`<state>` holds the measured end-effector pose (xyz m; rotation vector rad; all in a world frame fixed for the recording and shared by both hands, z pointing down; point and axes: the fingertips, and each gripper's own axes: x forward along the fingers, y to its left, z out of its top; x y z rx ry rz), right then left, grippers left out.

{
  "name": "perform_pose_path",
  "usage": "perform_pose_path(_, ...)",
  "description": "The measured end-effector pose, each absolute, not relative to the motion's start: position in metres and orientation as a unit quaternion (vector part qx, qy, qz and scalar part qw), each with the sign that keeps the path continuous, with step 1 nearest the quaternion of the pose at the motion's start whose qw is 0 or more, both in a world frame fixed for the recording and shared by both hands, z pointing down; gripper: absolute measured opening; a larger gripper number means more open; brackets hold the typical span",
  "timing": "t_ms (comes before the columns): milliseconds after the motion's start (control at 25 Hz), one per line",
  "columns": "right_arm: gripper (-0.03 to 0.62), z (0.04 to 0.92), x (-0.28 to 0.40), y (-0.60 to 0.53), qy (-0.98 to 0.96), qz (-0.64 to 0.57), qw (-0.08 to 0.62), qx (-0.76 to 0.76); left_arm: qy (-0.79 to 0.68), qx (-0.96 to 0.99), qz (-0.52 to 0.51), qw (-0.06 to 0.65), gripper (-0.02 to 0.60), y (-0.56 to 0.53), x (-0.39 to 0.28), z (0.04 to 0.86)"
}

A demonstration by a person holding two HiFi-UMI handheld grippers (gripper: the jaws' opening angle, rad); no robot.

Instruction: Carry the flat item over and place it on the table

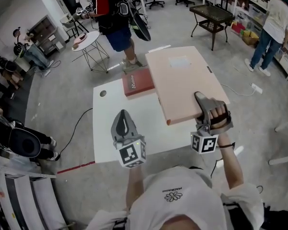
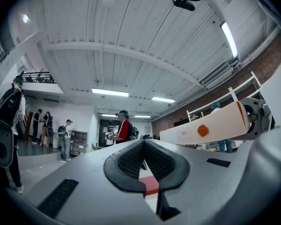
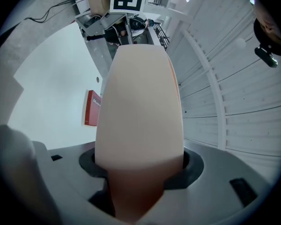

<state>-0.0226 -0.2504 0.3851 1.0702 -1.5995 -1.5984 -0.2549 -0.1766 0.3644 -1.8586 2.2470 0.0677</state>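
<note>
1. Board [image 1: 185,83]: flat and pink, held by its near right corner. It hangs over the table's [image 1: 115,128] right side, sticking out past the far edge and apparently the right edge too. Can't tell whether its underside touches the table yet.
2. Right tongs [image 1: 204,104]: clamped on the board's edge, which fills the gap between the jaws in the right gripper view [image 3: 140,107].
3. Left tongs [image 1: 125,121]: jaws together with nothing between them [image 2: 143,146], hovering over the table's near edge, well clear of the board.
4. Step, my read: carry is almost done and set-down is in hand.
5. Next move calls for shifting the board left and nearer so more of it sits over the table, lowering it flat, then releasing.
6. Watch the book [image 1: 138,83]: red, at the table's far edge, right against the board's left edge. A leftward slide could hit or ride over it.
7. Room: the table's near-left area is bare. Only a small hole [image 1: 102,93] at the far left corner.
8. A one-corner grip gives the board leverage to sag or twist, so go slow.
</note>
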Motion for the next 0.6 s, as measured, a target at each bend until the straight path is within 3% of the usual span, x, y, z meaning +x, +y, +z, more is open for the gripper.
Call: perform_pose_path(600, 0.284, 0.434, -0.042, -0.265, -0.676, -0.555, 0.359, 0.325, 0.778, -0.620, 0.015, 0.101, 0.015, -0.179, -0.267, 0.374)
